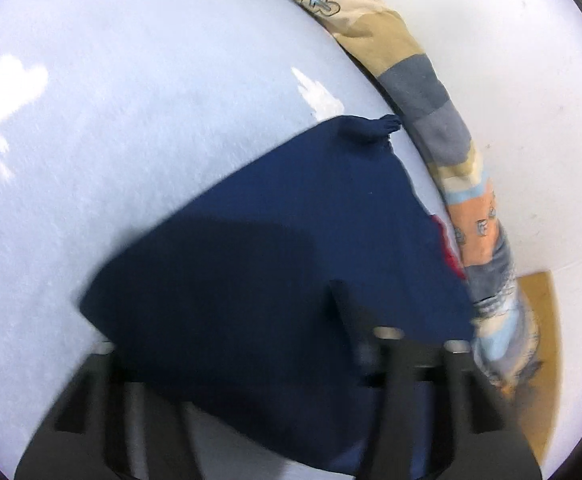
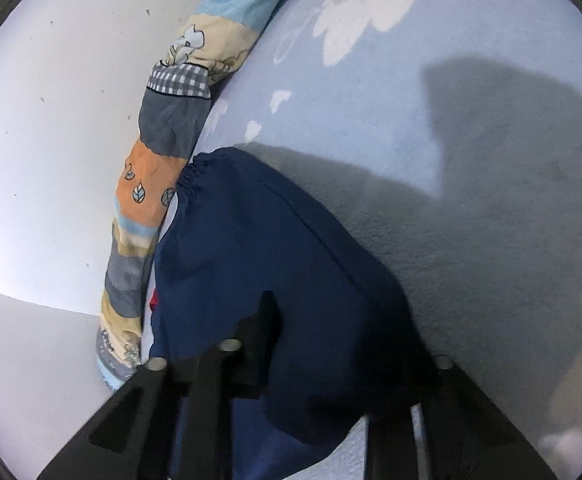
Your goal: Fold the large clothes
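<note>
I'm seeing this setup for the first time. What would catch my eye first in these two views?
A dark navy fabric garment with a gathered elastic edge fills the lower middle of both views, lying on a pale blue textured surface. Along its edge, beside a white wall, curves a long patchwork fabric roll in orange, grey, cream and light blue.

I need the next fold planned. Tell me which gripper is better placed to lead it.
Neither clearly: the left gripper and right gripper each have the navy garment draped over their fingers. A slight edge to the right, nearer the gathered cuff.
</note>
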Tool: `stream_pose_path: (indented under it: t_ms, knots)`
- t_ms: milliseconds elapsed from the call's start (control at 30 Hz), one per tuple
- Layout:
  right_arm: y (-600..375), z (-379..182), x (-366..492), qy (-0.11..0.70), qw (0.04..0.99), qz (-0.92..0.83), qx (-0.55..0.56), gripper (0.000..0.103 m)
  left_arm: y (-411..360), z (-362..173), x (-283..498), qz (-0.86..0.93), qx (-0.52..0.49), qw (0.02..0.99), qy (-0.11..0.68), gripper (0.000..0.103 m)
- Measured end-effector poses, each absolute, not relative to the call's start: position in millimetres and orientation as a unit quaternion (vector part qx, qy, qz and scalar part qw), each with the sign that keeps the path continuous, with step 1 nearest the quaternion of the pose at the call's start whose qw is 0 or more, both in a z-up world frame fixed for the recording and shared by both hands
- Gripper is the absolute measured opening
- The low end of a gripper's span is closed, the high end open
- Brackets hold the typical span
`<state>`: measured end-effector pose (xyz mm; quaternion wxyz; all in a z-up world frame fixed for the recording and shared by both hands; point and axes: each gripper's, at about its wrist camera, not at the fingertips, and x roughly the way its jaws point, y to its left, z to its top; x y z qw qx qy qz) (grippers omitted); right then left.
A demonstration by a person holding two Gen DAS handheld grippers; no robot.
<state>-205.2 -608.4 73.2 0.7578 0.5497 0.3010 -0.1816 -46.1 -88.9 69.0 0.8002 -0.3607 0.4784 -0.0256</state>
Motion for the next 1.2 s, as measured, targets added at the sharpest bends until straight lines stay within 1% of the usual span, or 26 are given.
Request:
stream_pose_path:
  t_ms: [33, 67, 100, 200, 300, 367, 433, 533, 767, 933, 1033, 1100, 1133, 1167, 1200]
  knots:
    - [-607.5, 76.9, -204.2, 0.303, 0.762, -0.181, 0.542, 0.017, -88.0, 69.7, -47.2, -0.029, -0.362, 0.802, 0.475, 0.031]
    - [-605.3, 83.2, -203.3, 0.306, 0.773, -0.178, 0.526, 0.016, -85.0, 69.8, -48.2, -0.03, -0.365, 0.801, 0.473, 0.024]
    - [-603.3, 88.6, -202.2, 0.307, 0.782, -0.177, 0.513, 0.015, -81.5, 70.9, -50.4, -0.032, -0.372, 0.801, 0.469, 0.02]
    - [-599.5, 98.4, -203.6, 0.301, 0.794, -0.168, 0.501, 0.014, -81.0, 85.1, -58.2, -0.037, -0.345, 0.823, 0.449, 0.011]
    - [-598.7, 106.8, -209.4, 0.291, 0.802, -0.153, 0.498, 0.013, -92.8, 104.4, -64.9, -0.05, -0.306, 0.853, 0.42, 0.01]
    - [-594.5, 117.8, -212.1, 0.282, 0.817, -0.142, 0.483, 0.012, -91.4, 110.7, -65.2, -0.06, -0.309, 0.857, 0.408, 0.009]
    - [-589.2, 131.0, -217.4, 0.275, 0.83, -0.131, 0.467, 0.012, -89.1, 115.4, -70.6, -0.061, -0.302, 0.86, 0.406, 0.009]
    - [-586.3, 144.3, -230.6, 0.266, 0.832, -0.117, 0.472, 0.012, -85.2, 120.8, -86.5, -0.062, -0.299, 0.858, 0.412, 0.009]
    - [-576.3, 168.6, -279.9, 0.263, 0.839, -0.094, 0.467, 0.012, -77.4, 126.1, -136.2, -0.07, -0.276, 0.861, 0.422, 0.01]
    - [-573.9, 150.3, -326.2, 0.292, 0.823, -0.106, 0.476, 0.012, -65.7, 109.4, -169.3, -0.065, -0.263, 0.857, 0.439, 0.012]
    - [-578.5, 131.2, -331.6, 0.329, 0.81, -0.13, 0.468, 0.012, -65.6, 97.4, -171.9, -0.058, -0.242, 0.859, 0.448, 0.018]
    - [-584.1, 112.7, -326.7, 0.36, 0.796, -0.144, 0.465, 0.014, -64.1, 86.7, -168.9, -0.057, -0.244, 0.85, 0.463, 0.029]
    - [-588.2, 102.8, -325.6, 0.372, 0.786, -0.149, 0.47, 0.018, -61.2, 83.7, -168.8, -0.061, -0.255, 0.846, 0.464, 0.03]
    - [-591.0, 96.7, -329.5, 0.372, 0.779, -0.152, 0.481, 0.026, -59.2, 82.6, -169.6, -0.064, -0.26, 0.844, 0.465, 0.033]
    - [-594.0, 92.1, -333.0, 0.373, 0.771, -0.156, 0.493, 0.03, -56.3, 83.1, -171.3, -0.067, -0.265, 0.841, 0.467, 0.037]
